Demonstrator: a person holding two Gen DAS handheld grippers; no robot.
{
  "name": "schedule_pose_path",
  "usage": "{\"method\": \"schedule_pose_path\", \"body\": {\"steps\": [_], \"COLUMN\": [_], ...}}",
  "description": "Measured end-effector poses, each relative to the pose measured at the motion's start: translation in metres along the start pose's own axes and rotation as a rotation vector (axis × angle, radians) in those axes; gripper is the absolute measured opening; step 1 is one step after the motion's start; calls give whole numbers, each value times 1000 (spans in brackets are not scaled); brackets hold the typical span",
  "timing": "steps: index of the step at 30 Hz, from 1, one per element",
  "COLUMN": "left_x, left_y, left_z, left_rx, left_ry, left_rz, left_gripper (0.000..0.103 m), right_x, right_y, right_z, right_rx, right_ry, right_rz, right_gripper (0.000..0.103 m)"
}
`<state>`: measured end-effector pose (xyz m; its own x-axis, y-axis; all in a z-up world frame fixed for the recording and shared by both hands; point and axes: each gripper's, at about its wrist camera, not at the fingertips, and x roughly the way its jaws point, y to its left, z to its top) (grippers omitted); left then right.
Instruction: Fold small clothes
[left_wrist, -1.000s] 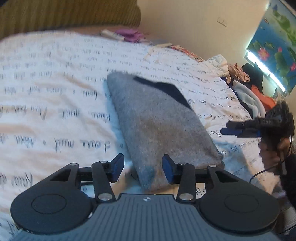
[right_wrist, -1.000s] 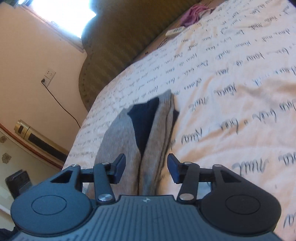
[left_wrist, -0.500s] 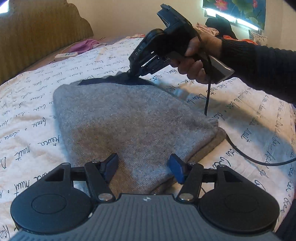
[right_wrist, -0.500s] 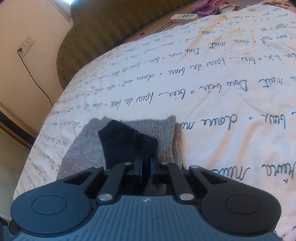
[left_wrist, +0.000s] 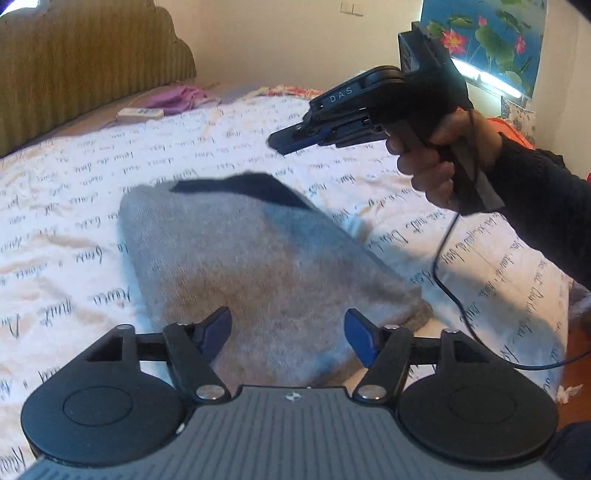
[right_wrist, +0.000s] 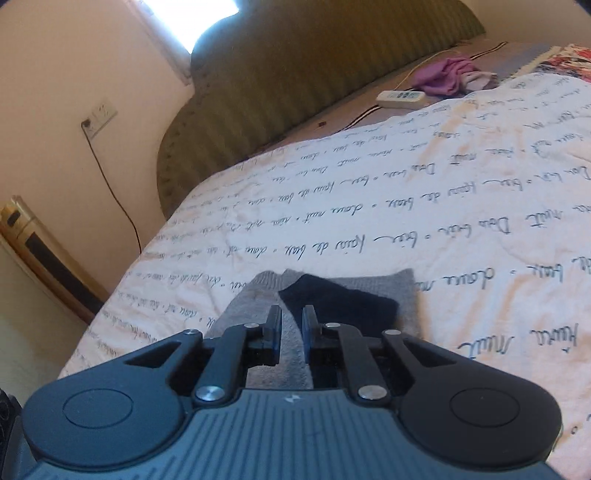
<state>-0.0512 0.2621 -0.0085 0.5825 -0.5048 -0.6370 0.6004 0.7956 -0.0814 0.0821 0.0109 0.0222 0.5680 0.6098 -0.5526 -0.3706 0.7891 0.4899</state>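
both jaws apart: left gripper (left_wrist: 287, 334) wide over grey garment (left_wrist: 258, 266), right gripper (right_wrist: 291, 334) narrowly, above it.

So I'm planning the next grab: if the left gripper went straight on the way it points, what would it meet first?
Probably the grey garment on the bedspread: it fills the gap ahead of the open left gripper. How high the fingers sit above it is unclear.

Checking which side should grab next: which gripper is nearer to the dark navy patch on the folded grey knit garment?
Right. The right gripper hangs just above the dark navy patch at the far end; the left gripper sits open at the folded grey knit garment's near end.
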Motion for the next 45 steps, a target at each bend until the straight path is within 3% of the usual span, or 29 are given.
{"method": "schedule_pose_path", "body": {"steps": [3,4,5,7,11,13,15,17,18,19,21,24,26,29,31,32,34,37,40,42,43,45], "left_x": [32,45,54,59,60,60,60,61,63,63,64,63,62,47,33,28,20,16,27,47,61,90], "left_y": [-2,0,0,-2,-3,-2,-3,-4,-4,-4,-5,-4,-4,-2,5,11,26,55,80,87,90,90], "left_z": [15,17,17,17,15,14,15,15,14,14,13,13,13,17,20,21,28,44,67,81,86,87], "left_rx": [56,65,71,88,81,81,79,85,89,94,102,98,91,44,9,-8,-49,-161,-259,-273,-276,-259], "left_ry": [38,56,69,69,74,74,73,74,73,72,67,64,62,38,7,-2,-23,-59,-84,-66,-40,14], "left_rz": [102,118,127,124,134,135,135,138,137,135,133,129,133,128,80,62,49,65,41,25,17,25], "left_gripper": [75,75,76,82,82,82,82,84,86,86,86,86,85,77,76,76,76,74,75,75,75,75], "right_x": [45,53,51,43,12,-2,-4,18,27,26,20,9,-7,-23,-11,-17,-31,-55,-56,-40,-25,-31], "right_y": [0,-11,-23,-37,-1,11,21,20,15,9,0,16,30,35,27,23,18,32,51,53,49,46], "right_z": [-10,-19,-24,-23,-21,-24,-31,-45,-54,-59,-55,-52,-56,-72,-94,-107,-107,-97,-93,-102,-116,-139], "right_rx": [-49,-59,-33,74,-19,-20,-24,-65,-87,-88,-7,-43,-54,-36,-61,-98,-15,-9,-72,-122,-154,-240], "right_ry": [119,106,62,52,20,-12,14,112,120,79,83,80,58,58,155,105,96,38,48,125,197,120], "right_rz": [-162,-166,-118,-86,-191,-107,-66,-128,-141,-107,-84,-151,-134,-41,-99,-72,-48,-72,-28,-68,-131,-107], "right_gripper": [11,11,11,11,15,15,16,20,19,19,19,19,22,22,21,21,21,24,24,24,23,23]}}
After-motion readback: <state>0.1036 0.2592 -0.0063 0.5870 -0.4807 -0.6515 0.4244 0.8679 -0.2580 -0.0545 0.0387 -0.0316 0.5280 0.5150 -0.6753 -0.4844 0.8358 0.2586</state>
